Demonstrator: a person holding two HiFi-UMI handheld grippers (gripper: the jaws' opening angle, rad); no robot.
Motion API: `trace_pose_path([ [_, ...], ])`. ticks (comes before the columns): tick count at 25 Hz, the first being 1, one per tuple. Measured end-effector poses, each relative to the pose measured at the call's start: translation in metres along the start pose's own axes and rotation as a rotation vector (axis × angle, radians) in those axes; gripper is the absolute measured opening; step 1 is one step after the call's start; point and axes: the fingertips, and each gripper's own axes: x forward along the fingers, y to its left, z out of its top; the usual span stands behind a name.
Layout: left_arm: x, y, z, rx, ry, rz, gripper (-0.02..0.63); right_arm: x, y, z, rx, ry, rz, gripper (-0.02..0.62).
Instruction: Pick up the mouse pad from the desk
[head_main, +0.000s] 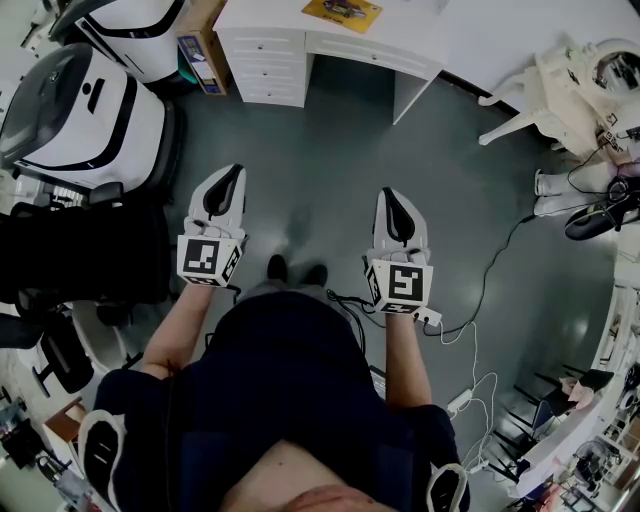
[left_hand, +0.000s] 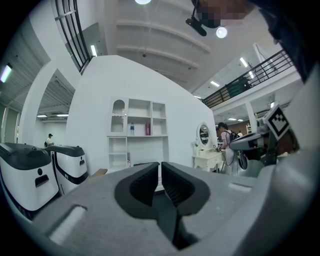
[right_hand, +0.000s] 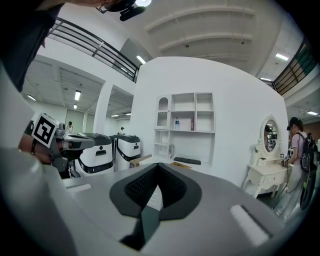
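A flat orange-yellow mouse pad (head_main: 343, 9) lies on the white desk (head_main: 470, 35) at the top of the head view, well ahead of both grippers. My left gripper (head_main: 228, 172) and right gripper (head_main: 392, 194) are held side by side over the grey floor, both pointing toward the desk and holding nothing. In the left gripper view the left gripper (left_hand: 160, 164) has its black pads almost together with nothing between them. The right gripper (right_hand: 158, 165) has its tips touching. In the right gripper view the far desk carries a dark keyboard (right_hand: 187, 161).
Two white-and-black machines (head_main: 85, 105) and a black chair (head_main: 85, 250) stand at the left. A white drawer unit (head_main: 262, 65) sits under the desk. A white dressing table (head_main: 575, 80) is at the right, and cables (head_main: 478, 300) trail over the floor.
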Motion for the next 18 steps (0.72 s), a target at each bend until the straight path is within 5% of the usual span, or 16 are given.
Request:
trace_pose_path([
  [13,0.024,-0.016,0.011,0.029,-0.018,-0.027,0.371,-0.011,-0.032,-0.008,0.015,0.005,0.033,-0.002],
  [18,0.042,-0.025,0.014,0.021,-0.009,-0.015,0.428,-0.016,-0.056,-0.011,0.017,0.002,0.056,-0.002],
])
